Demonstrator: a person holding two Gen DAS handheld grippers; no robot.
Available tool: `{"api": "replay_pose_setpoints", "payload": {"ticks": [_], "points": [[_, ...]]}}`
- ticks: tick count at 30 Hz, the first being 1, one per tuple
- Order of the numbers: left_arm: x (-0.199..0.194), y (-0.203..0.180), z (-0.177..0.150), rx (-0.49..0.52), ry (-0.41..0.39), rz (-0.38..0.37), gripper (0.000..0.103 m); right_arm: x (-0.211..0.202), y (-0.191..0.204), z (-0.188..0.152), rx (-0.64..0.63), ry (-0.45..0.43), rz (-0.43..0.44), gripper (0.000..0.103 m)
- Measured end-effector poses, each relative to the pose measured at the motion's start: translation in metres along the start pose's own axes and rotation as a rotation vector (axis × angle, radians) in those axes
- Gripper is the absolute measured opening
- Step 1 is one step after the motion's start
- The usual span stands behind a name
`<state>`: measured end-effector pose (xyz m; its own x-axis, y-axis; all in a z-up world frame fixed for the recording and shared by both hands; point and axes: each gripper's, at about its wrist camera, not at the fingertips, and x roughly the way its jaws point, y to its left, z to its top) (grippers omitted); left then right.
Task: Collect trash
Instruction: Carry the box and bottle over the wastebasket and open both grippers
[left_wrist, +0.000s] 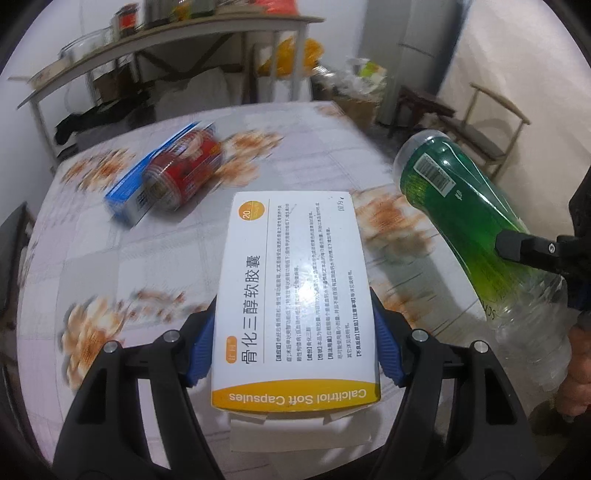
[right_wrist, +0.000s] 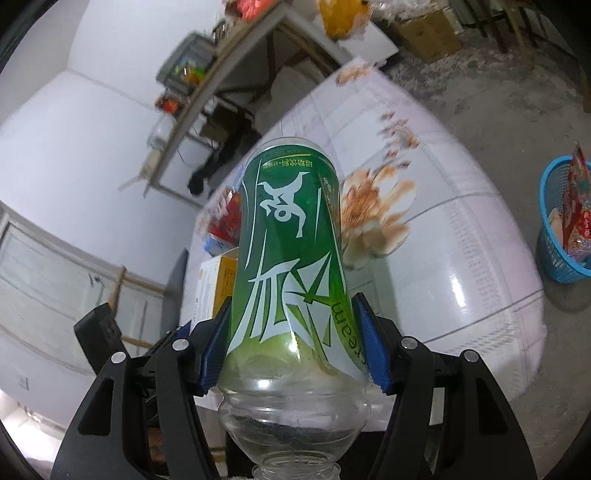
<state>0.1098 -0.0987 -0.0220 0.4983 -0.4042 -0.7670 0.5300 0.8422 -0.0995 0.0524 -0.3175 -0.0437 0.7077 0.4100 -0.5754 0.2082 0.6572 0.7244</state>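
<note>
My left gripper (left_wrist: 293, 347) is shut on a white and yellow medicine box (left_wrist: 295, 295), held above the flowered table (left_wrist: 147, 266). My right gripper (right_wrist: 295, 343) is shut on an empty green-labelled plastic bottle (right_wrist: 291, 251), its base pointing away from me. The bottle also shows in the left wrist view (left_wrist: 465, 229), at the right and beside the box. The box also shows in the right wrist view (right_wrist: 218, 288), left of the bottle. A red can (left_wrist: 184, 170) lies on the table against a blue box (left_wrist: 129, 188), beyond my left gripper.
A blue plastic basket (right_wrist: 554, 240) holding wrappers stands on the floor right of the table. A shelf with jars (left_wrist: 147, 40) stands behind the table. A wooden chair (left_wrist: 484, 122) and cardboard boxes (right_wrist: 428, 29) stand further back.
</note>
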Motion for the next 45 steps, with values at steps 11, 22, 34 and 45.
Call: {"api": "replay_pose_setpoints", "payload": {"ticks": [11, 22, 34, 45], "points": [[0.031, -0.145, 0.077, 0.219, 0.060, -0.315, 0.068, -0.147, -0.121, -0.007, 0.274, -0.349, -0.142, 0.062], [0.167, -0.318, 0.084, 0.432, 0.417, -0.401, 0.068, -0.147, -0.276, -0.022, 0.621, -0.348, -0.190, 0.062], [0.252, -0.388, 0.106, 0.385, 0.417, -0.333, 0.086, -0.081, -0.402, 0.042, 0.786, -0.307, -0.172, 0.074], [0.196, -0.338, 0.110, 0.390, 0.354, -0.383, 0.086, -0.089, -0.388, -0.008, 0.766, -0.312, -0.177, 0.074]]}}
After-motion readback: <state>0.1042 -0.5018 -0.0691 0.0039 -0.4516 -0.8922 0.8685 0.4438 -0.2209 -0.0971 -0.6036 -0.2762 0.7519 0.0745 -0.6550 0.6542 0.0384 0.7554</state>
